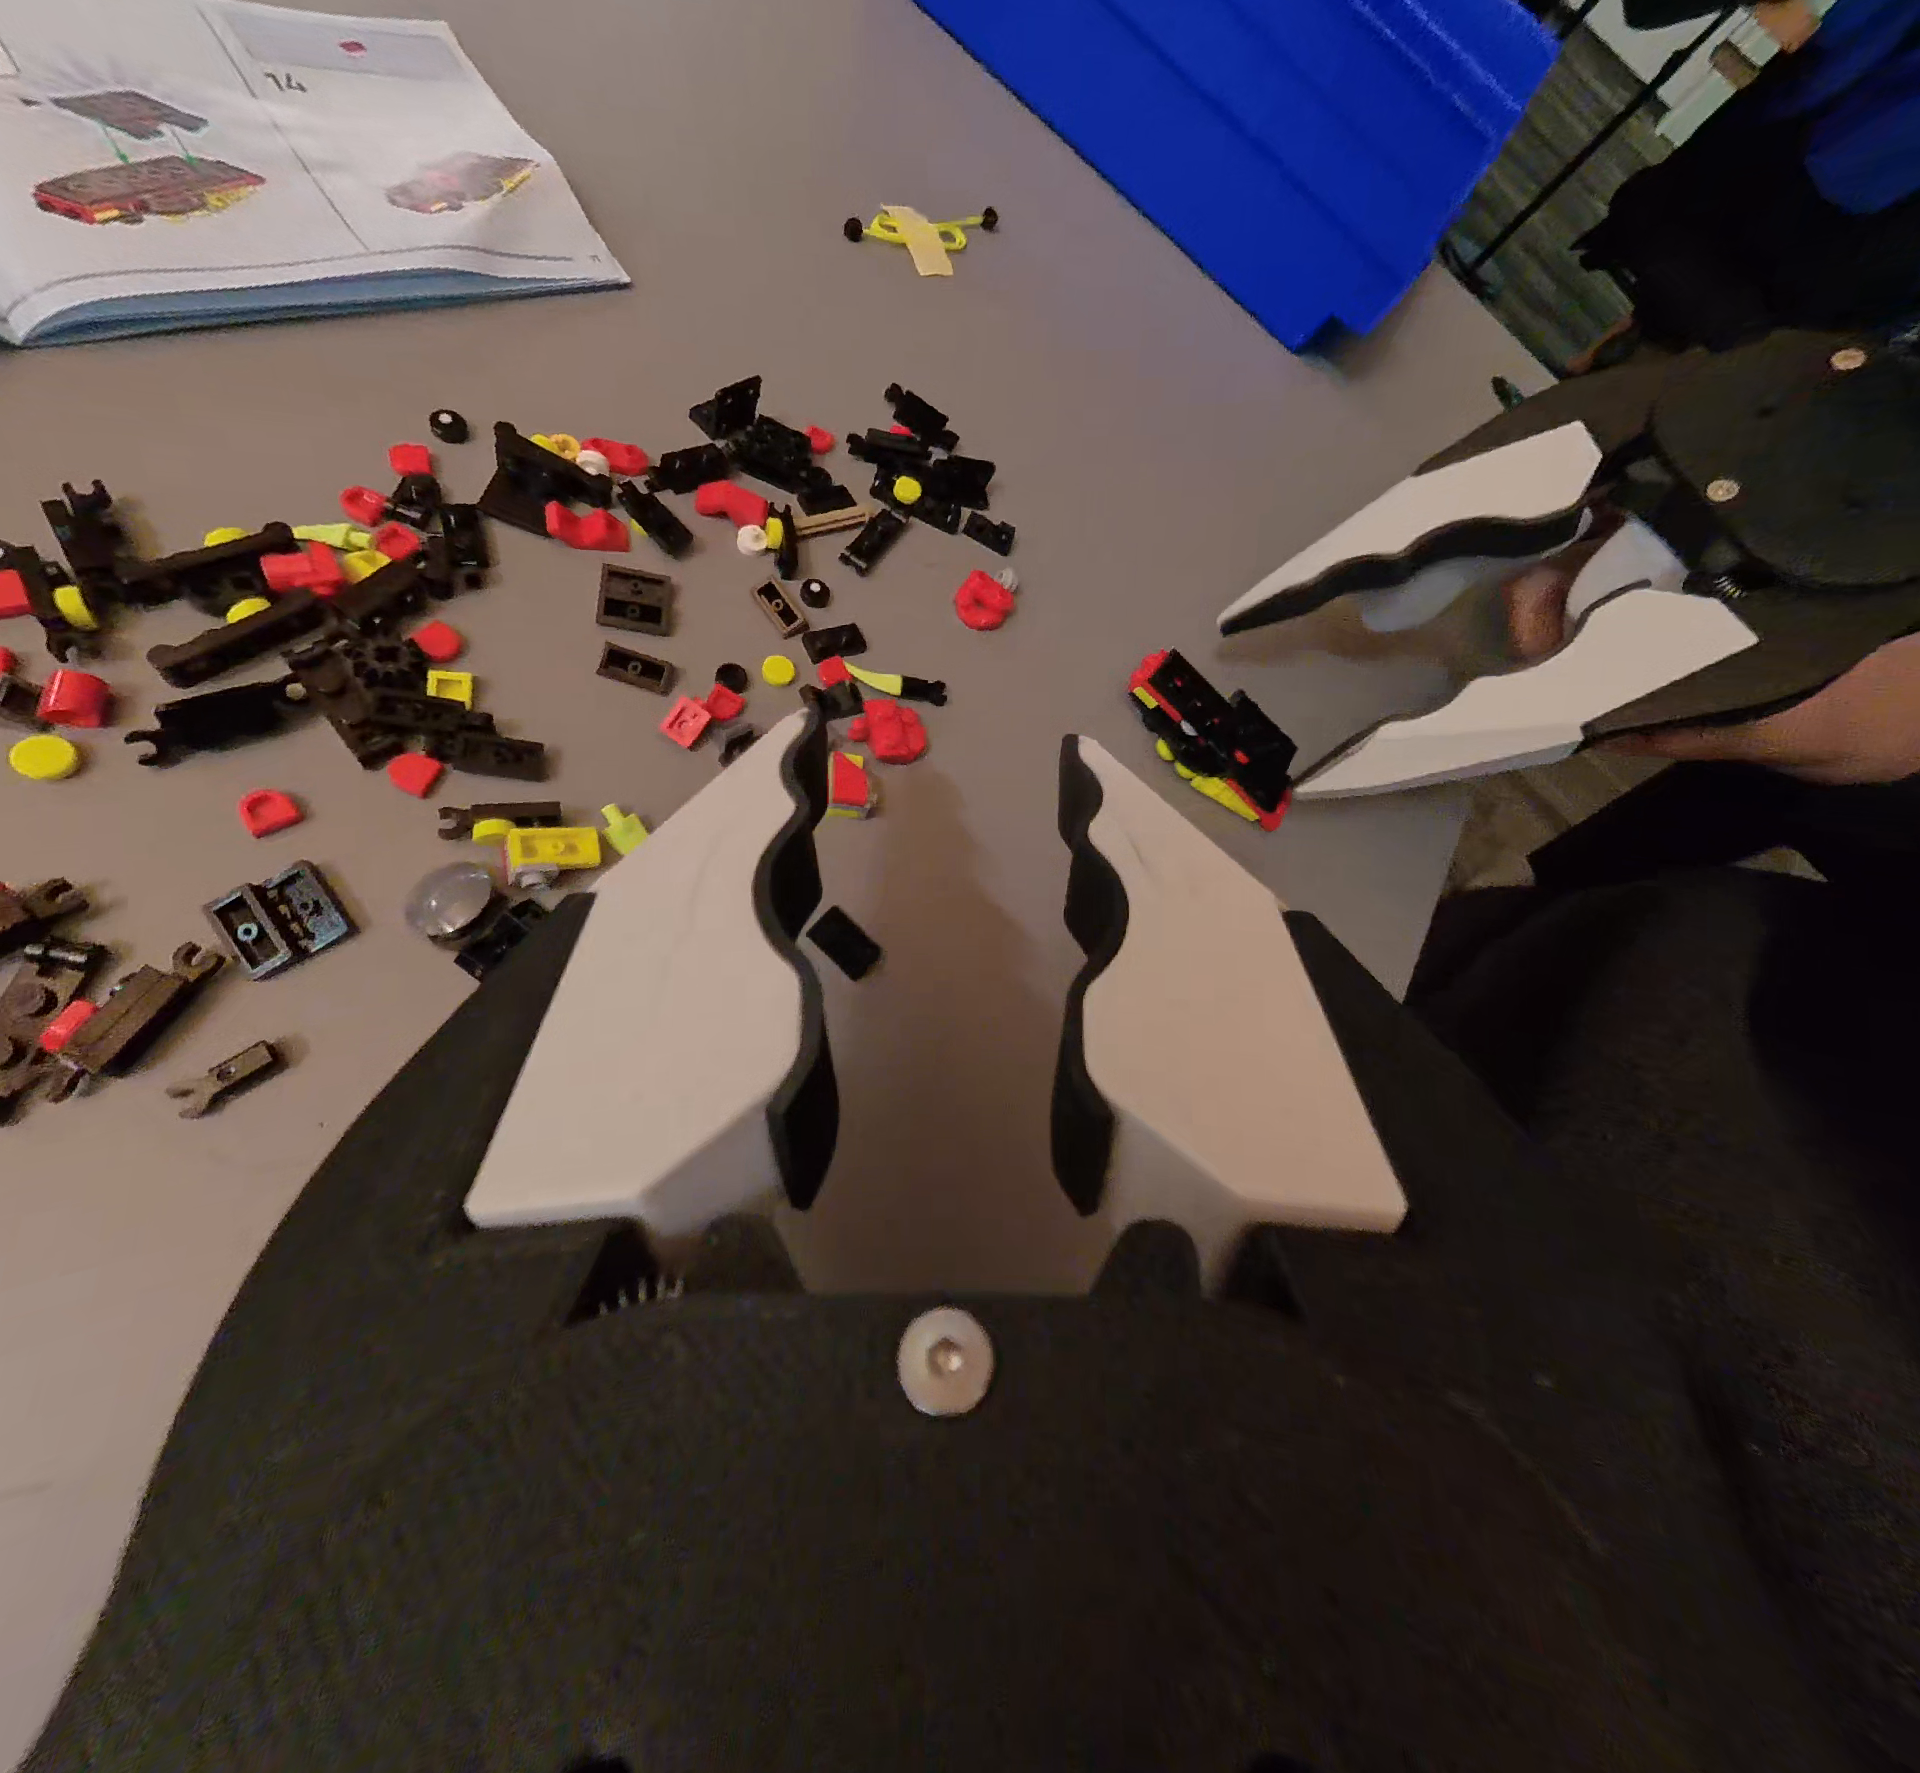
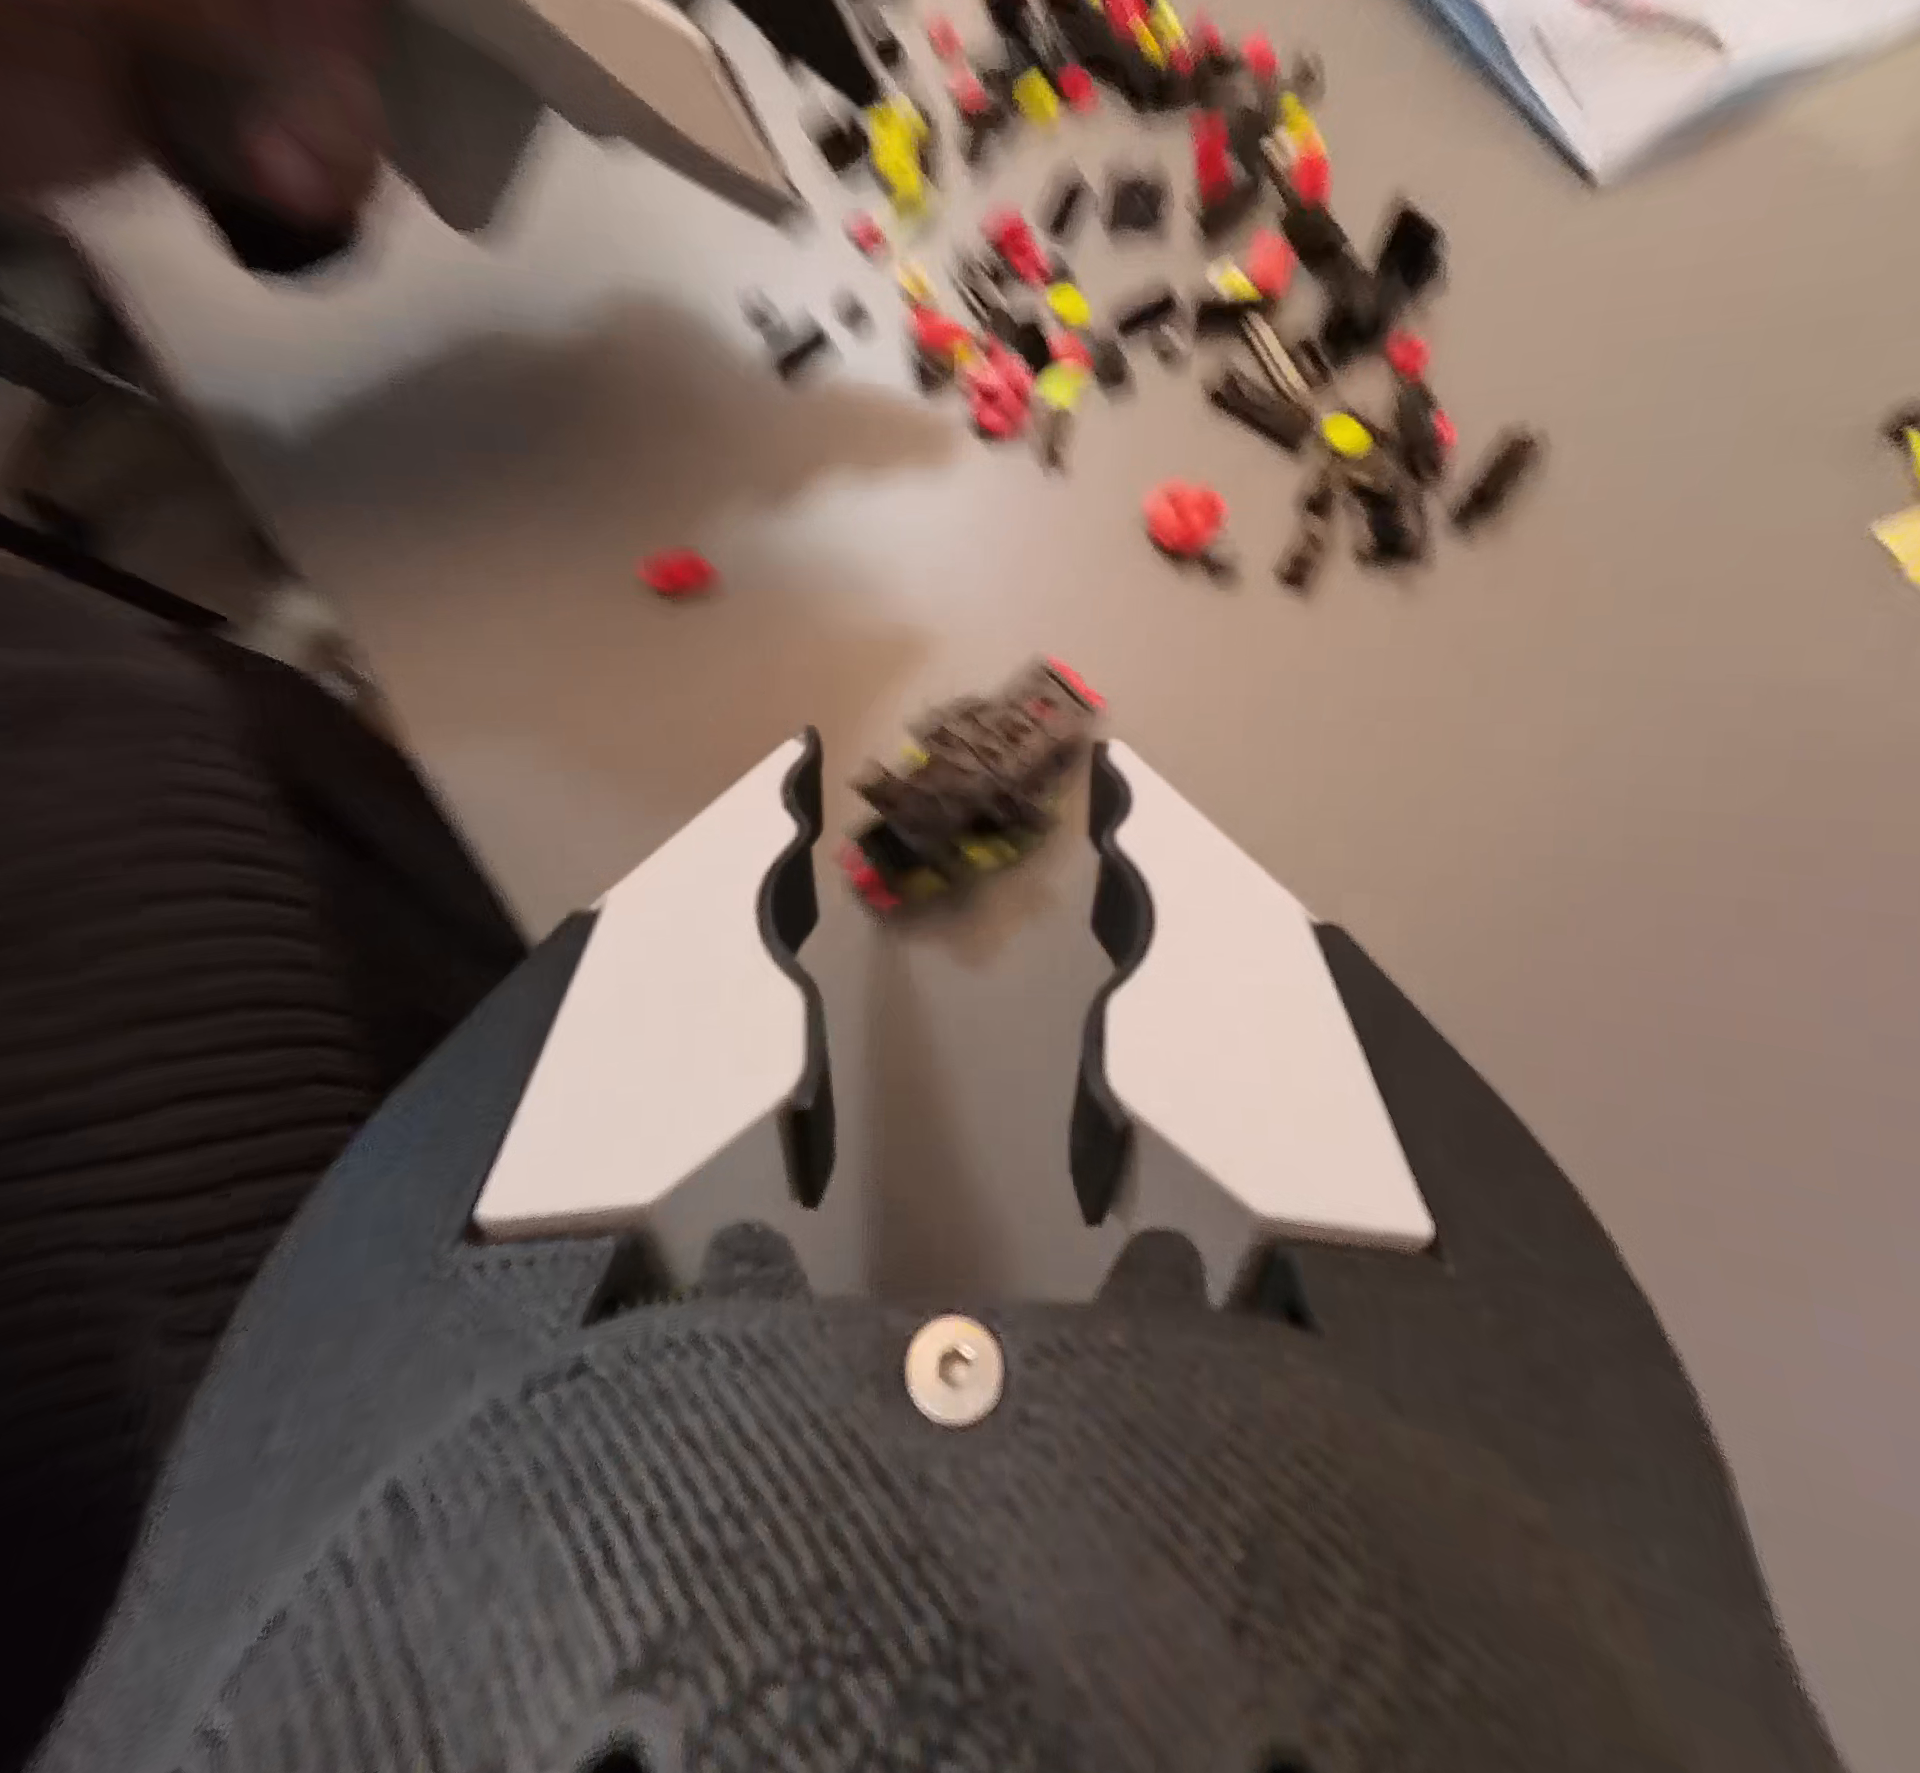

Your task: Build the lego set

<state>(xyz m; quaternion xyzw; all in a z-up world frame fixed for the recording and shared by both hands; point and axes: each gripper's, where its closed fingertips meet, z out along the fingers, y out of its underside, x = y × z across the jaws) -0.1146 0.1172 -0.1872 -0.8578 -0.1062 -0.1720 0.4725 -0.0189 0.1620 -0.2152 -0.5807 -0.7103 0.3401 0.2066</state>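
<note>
While the blue bin (image 1: 1195,61) stands apart on the desk (image 1: 1091,435), both claws gape: the left claw (image 1: 940,747) over loose bricks (image 1: 520,601), the right claw (image 2: 951,747) around a model (image 1: 1210,736), unclamped.

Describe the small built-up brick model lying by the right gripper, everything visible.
The small brick model is a stubby assembly of plastic bricks: black studded top, red trim at both ends, yellow pieces along its lower edge. It rests on the grey table, apart from the loose pile, before the open right gripper. One fingertip sits at its end; contact is unclear.
</note>
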